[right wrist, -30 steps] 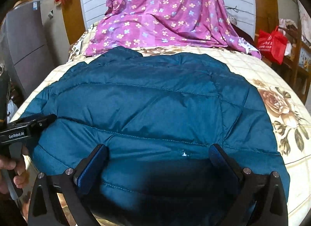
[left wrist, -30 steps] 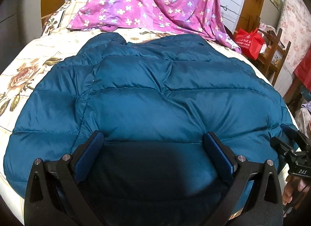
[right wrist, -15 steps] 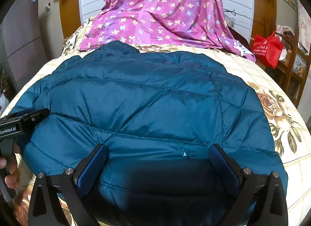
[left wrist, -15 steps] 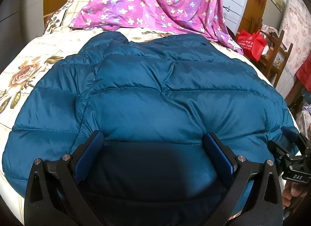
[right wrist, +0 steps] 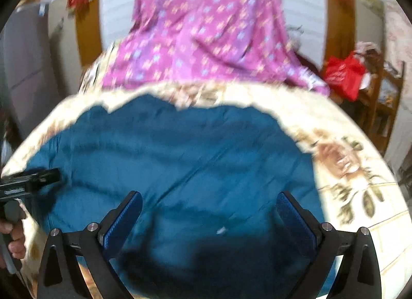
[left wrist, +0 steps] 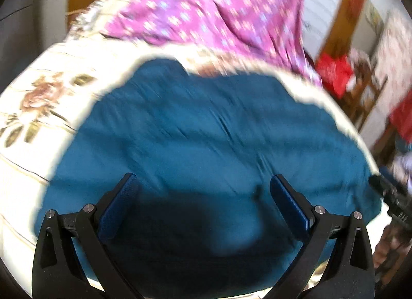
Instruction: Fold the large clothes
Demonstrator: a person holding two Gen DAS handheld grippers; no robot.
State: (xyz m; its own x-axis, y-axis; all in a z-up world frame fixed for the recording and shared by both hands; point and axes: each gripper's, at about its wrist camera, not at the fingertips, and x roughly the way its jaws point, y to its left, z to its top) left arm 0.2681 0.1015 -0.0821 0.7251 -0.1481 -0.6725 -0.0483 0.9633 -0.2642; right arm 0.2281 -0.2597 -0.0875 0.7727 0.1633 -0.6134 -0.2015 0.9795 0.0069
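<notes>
A big puffy teal-blue quilted jacket (left wrist: 206, 139) lies spread flat on a bed covered by a cream sheet with brown rose prints (left wrist: 33, 98). The jacket fills the near part of the bed. Both pictures are blurry, so the stitch lines on the jacket are hard to see.

The left gripper (left wrist: 203, 193), black with blue pads, hangs over the near edge of the jacket. Its two fingers are spread wide apart and nothing sits between them. One blue pad (left wrist: 118, 208) is on the left and the other is on the right, with only jacket showing below the gap.

The right gripper (right wrist: 208, 211) looks the same, black with blue pads. It too is spread wide and pinches nothing. It hangs over the near edge of the jacket on the other side. A tiny white speck (right wrist: 221, 230) shows on the jacket between its fingers.

In the right wrist view, the left gripper pokes in from the left edge, near the jacket's side, with a person's fingers (right wrist: 14, 237) wrapped on its handle. In the left wrist view, the right gripper shows at the right edge, by the jacket's other side.

Behind the jacket, a purple cloth with small flower prints (right wrist: 206, 28) hangs down onto the far end of the bed. A red plastic bag (right wrist: 345, 75) sits on a wooden chair (right wrist: 386, 98) to the right of the bed.
</notes>
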